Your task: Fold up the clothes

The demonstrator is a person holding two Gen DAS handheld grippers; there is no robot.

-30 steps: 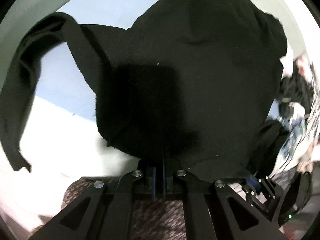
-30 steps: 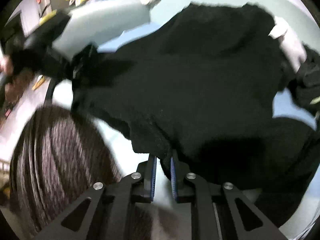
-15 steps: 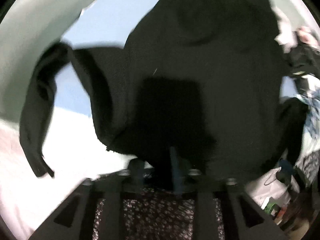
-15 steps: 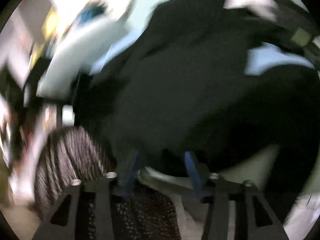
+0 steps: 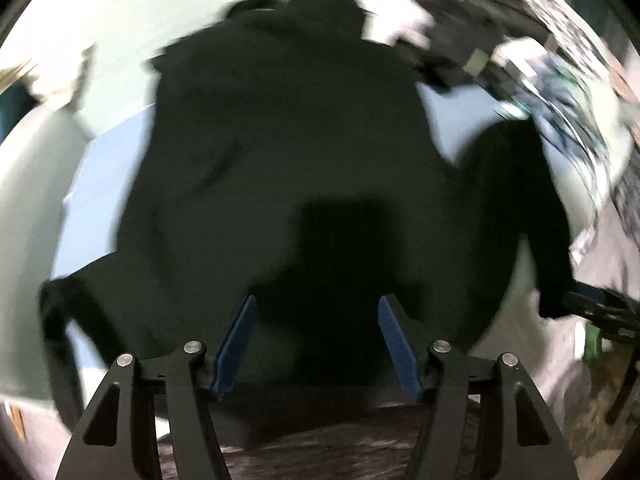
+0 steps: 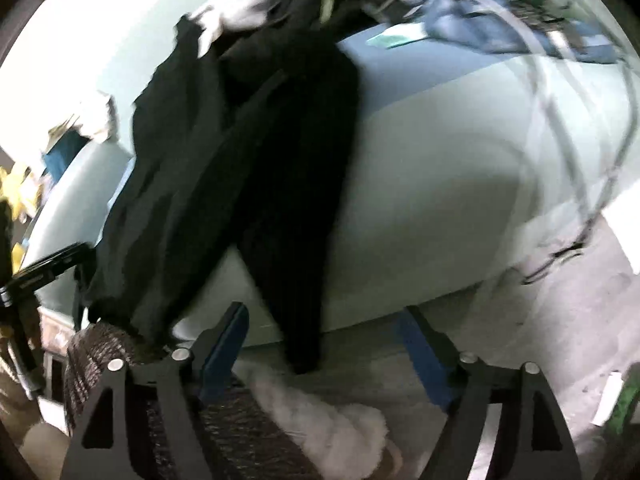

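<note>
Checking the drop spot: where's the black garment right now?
The black garment lies spread on the pale bed, filling the middle of the left wrist view. In the right wrist view it drapes over the bed's near edge at left of centre, below the clothes pile.

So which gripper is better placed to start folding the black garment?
Probably the left gripper: the black garment lies spread directly ahead of its opening jaws. The right gripper faces only a hanging sleeve at the edge, nothing between its jaws.

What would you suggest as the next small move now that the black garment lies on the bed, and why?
Probably take a sleeve and fold it inward. The black garment lies spread on the bed, one sleeve hangs over its edge, and both the left gripper and right gripper are opening with nothing gripped.
</note>
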